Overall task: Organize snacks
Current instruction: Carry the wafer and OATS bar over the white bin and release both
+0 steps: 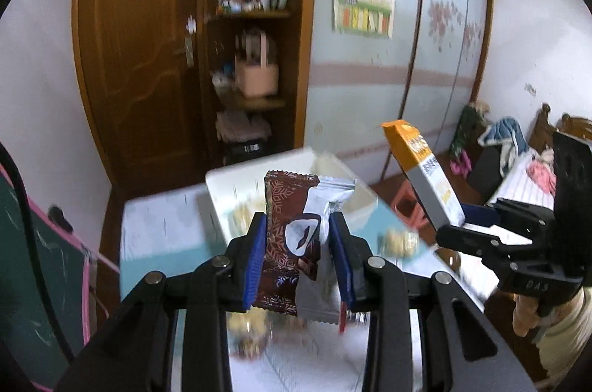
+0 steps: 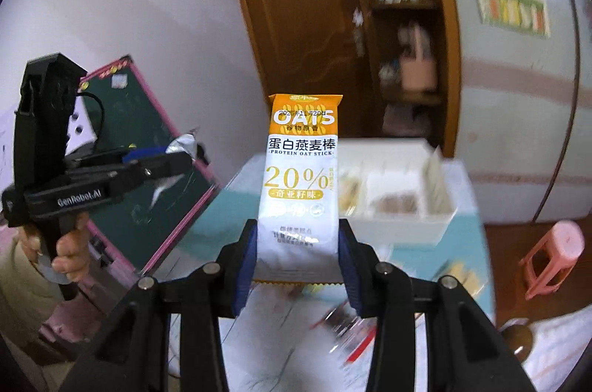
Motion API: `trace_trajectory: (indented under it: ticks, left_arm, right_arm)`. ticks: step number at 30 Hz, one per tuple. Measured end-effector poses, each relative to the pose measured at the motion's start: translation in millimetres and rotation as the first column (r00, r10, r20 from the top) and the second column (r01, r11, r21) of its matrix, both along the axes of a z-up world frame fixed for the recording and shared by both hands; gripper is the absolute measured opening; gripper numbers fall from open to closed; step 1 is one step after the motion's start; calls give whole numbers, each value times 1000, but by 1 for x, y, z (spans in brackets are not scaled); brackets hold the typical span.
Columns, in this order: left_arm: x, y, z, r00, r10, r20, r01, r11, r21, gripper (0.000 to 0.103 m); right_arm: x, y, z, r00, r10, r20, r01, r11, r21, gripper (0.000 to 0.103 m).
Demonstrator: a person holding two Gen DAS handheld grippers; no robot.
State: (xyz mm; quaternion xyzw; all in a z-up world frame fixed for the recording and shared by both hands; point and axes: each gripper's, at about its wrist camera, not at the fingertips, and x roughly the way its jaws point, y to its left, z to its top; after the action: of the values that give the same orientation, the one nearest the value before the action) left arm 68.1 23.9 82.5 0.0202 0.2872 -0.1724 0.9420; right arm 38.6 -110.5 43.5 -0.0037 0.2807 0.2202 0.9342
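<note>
My left gripper (image 1: 298,244) is shut on a brown and silver chocolate snack packet (image 1: 292,244), held upright above the table. My right gripper (image 2: 298,251) is shut on an orange and white oat stick packet (image 2: 300,184), also upright in the air. That oat packet (image 1: 425,170) and the right gripper (image 1: 466,225) show at the right of the left wrist view. The left gripper (image 2: 162,158) shows at the left of the right wrist view. A white divided organizer box (image 2: 399,225) stands on the light blue table beyond both grippers; it also shows in the left wrist view (image 1: 229,177).
Loose snack packets (image 1: 399,240) lie blurred on the table (image 2: 222,218). A green chalkboard (image 2: 155,177) leans at the left. A pink stool (image 2: 555,255) stands on the floor at the right. A wooden door and shelves (image 1: 255,59) are behind.
</note>
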Motion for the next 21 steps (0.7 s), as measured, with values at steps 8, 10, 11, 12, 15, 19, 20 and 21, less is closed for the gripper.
trace_trajectory:
  ticks: [8,10,11,12,15,19,20,21]
  left_arm:
    - [47,-16,78,994,76,80,-76,997,-3,32]
    - [61,-18,87,993,98,64,-97,995,-6,32]
    - [71,-20,89,993,105,51,-105,994,-6,32]
    - [76,-21,89,993,111,44,-111,994,-6,32]
    - [97,-24,81,991,130,11,-130,992,-4,32]
    - [125,-30,60,987,155,-34,-155,988,4,32]
    - [133,-31,53,986,160,-47,-160,987,8,32]
    - [138,-33,47,985,163,-59,-163,987,11,32]
  right_arm:
    - [45,-13,85,992,-97,77,96,995,16,42]
    - [57,-13,96,991,-108,85,108,994,5,42]
    - [63,-12,101,989,-115,89,115,993,-1,42]
    - [68,-11,105,989,-119,90,121,993,-8,42]
    - [87,-9,111,987,-136,86,139,990,-25,42]
    - [108,-13,107,984,-164,72,168,985,-41,42]
    - [115,-13,104,984,-171,59,173,984,-42,42]
    - [124,-14,100,984,-174,41,176,984,-41,42]
